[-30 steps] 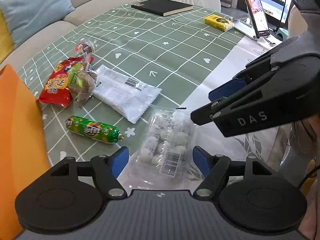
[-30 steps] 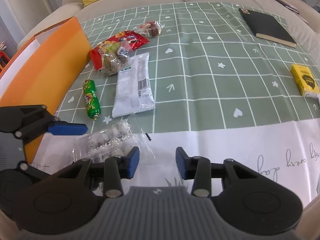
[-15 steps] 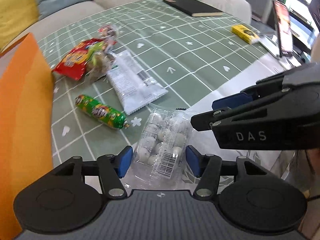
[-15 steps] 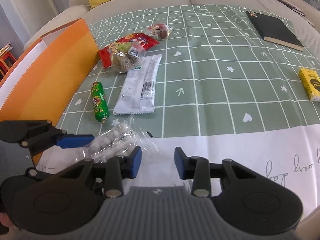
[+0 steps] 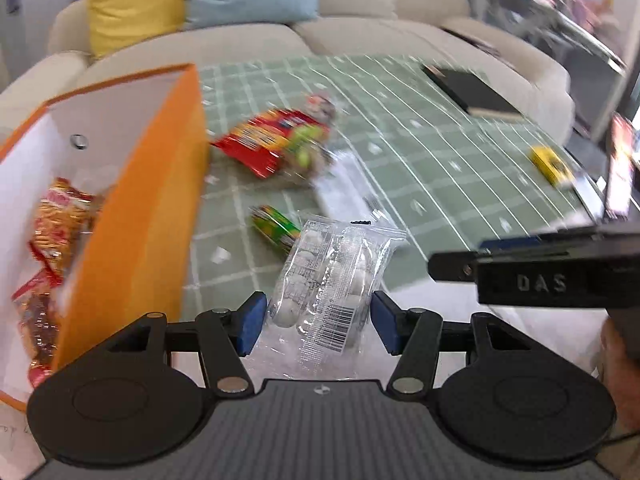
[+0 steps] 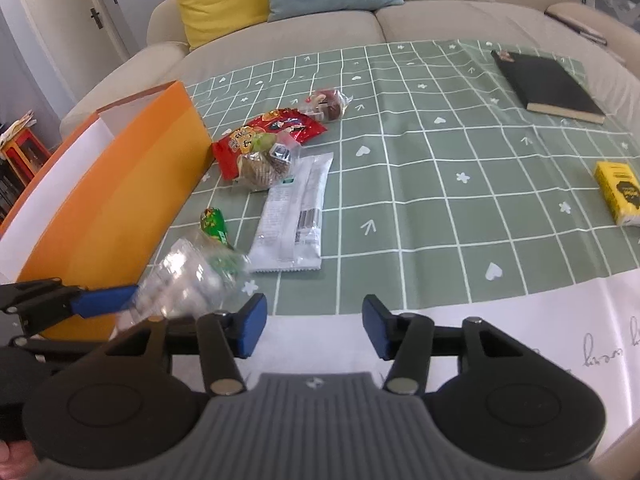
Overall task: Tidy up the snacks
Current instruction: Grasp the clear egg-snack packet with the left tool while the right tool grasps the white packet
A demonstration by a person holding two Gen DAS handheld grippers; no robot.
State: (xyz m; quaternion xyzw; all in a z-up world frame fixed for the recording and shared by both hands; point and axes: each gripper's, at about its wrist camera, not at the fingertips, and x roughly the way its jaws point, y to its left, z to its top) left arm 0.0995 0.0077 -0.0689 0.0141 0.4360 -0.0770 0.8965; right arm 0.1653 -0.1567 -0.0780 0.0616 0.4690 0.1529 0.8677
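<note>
The clear packet of white round sweets [image 5: 336, 280] sits between the blue pads of the left gripper [image 5: 318, 322], pinched across its width, its long axis running away from the camera and its barcode end nearest. A second ago it lay flat on the table between wider jaws; now it is lifted clear, beside the open orange box [image 5: 136, 216], whose white inside and bagged snacks have come into view. The right gripper [image 6: 314, 326] holds nothing; its jaws have just been opening and stand moderately wide. On the green checked tablecloth [image 6: 440, 168] remain the green sausage stick [image 6: 214, 222], white wrapper [image 6: 296, 216], red packet [image 6: 272, 132], a black notebook [image 6: 548, 84] and a yellow box [image 6: 618, 190]. A beige sofa [image 6: 440, 8] with yellow and blue cushions stands behind.
</note>
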